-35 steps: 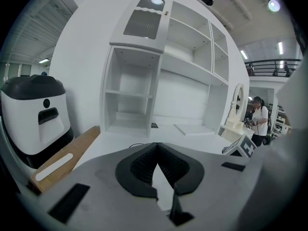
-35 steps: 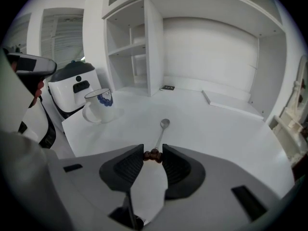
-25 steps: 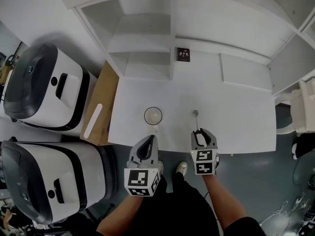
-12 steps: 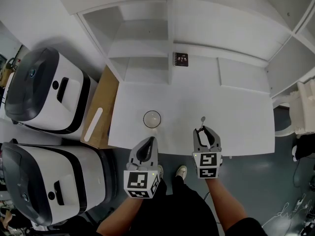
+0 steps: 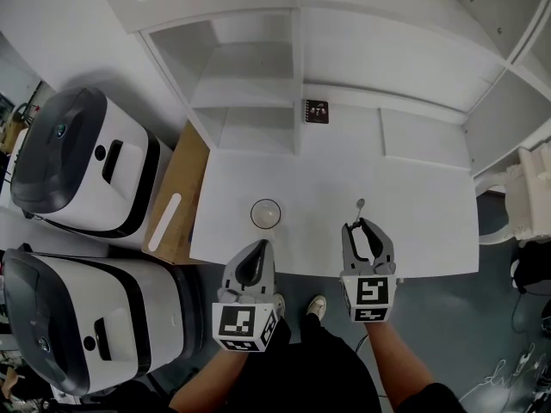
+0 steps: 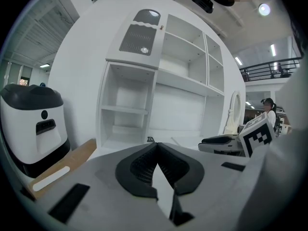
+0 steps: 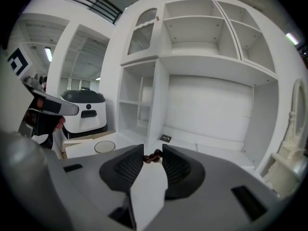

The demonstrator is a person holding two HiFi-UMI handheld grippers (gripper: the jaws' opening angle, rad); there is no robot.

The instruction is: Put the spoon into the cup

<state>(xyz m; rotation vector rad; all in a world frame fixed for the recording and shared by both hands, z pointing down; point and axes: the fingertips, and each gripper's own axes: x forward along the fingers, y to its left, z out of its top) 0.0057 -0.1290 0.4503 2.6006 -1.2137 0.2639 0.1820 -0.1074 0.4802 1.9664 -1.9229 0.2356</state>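
A clear glass cup [image 5: 265, 213] stands upright on the white table [image 5: 413, 222], near its front edge. My right gripper [image 5: 362, 224] hovers to the right of the cup, shut on the handle of a spoon [image 5: 359, 206] whose small bowl points away from me. In the right gripper view the spoon's dark handle end [image 7: 154, 156] sits pinched between the pads of the right gripper [image 7: 153, 150], and the cup [image 7: 104, 147] shows low at the left. My left gripper [image 5: 258, 246] hangs just in front of the cup with nothing in it. In the left gripper view the left gripper [image 6: 156, 146] has its jaws together.
Two white-and-black machines [image 5: 77, 162] [image 5: 86, 317] stand to the left, beside a wooden board [image 5: 176, 192] bearing a white strip. White shelving [image 5: 250, 84] rises behind the table. A small dark card [image 5: 316, 111] lies at the back of the table.
My right gripper has lifted the spoon off the table and drawn slightly right. My left gripper has risen a little. The cup has stayed in place.
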